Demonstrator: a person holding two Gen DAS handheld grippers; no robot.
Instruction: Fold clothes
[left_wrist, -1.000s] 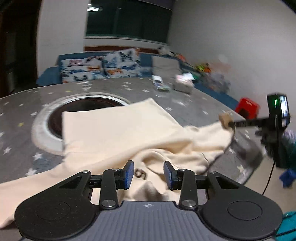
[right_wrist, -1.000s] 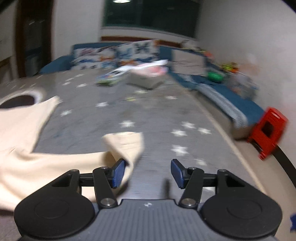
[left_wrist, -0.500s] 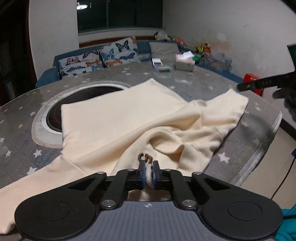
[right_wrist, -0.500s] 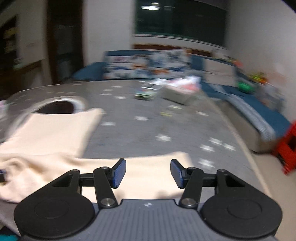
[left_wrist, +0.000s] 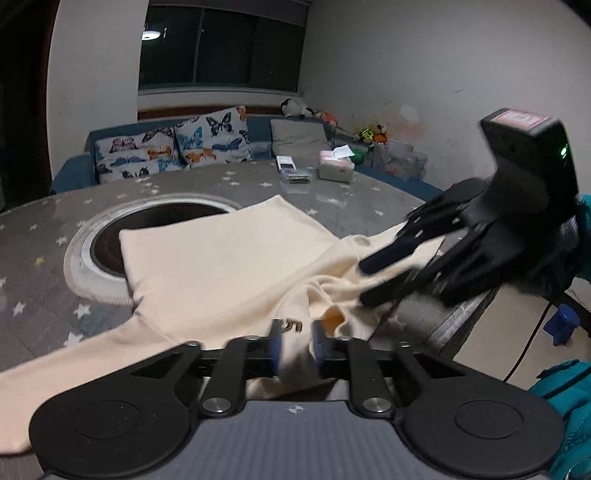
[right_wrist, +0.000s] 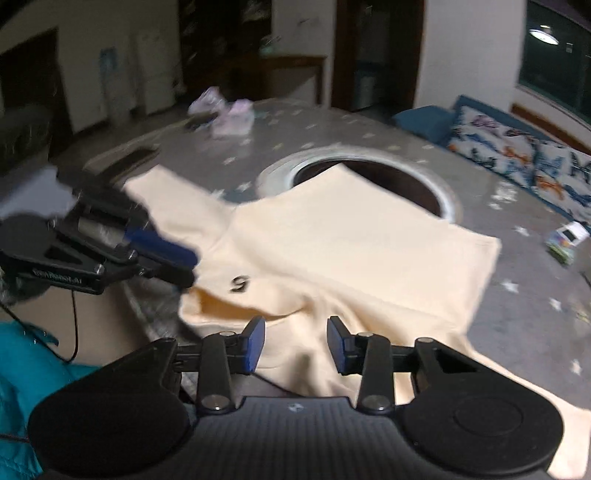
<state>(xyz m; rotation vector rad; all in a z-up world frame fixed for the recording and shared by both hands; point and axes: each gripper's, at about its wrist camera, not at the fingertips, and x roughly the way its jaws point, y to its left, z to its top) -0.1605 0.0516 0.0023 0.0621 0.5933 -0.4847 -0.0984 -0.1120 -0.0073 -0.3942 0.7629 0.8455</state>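
- On the grey star-patterned table (left_wrist: 229, 184), a cream garment (left_wrist: 229, 258) lies spread, its far corner overlapping the round dark opening (left_wrist: 147, 225) set in the tabletop.
- Far half of the garment: flat and fairly smooth in both views. Near half, toward the table's edge: bunched into ridges around a small dark mark (right_wrist: 241, 283) on the cloth. One long part trails off along the table, to the lower left in the left wrist view, and is not tucked in.
- Left gripper (left_wrist: 296, 345): jaws part open and opening, with cream cloth lying in the gap between them, just short of the dark mark. Pads do not appear to press the fabric; judged no hold.
- Right gripper (right_wrist: 295, 343): jaws moderately apart and closing, poised over a fold of the garment's near edge. Cloth shows between and under the pads, but no pinch is visible; judged nothing gripped yet. The left view shows this tool blurred, over the bunched side of the cloth.
- Progress, as a judgement: early. No clean, finished fold is evident; the garment is only partly laid out.
- Outstanding: secure the near edge, flatten the bunched area, bring in the trailing part, and then make the folds proper.
- Other items: a tissue box (left_wrist: 335, 168) and small packets sit well apart at the far side.
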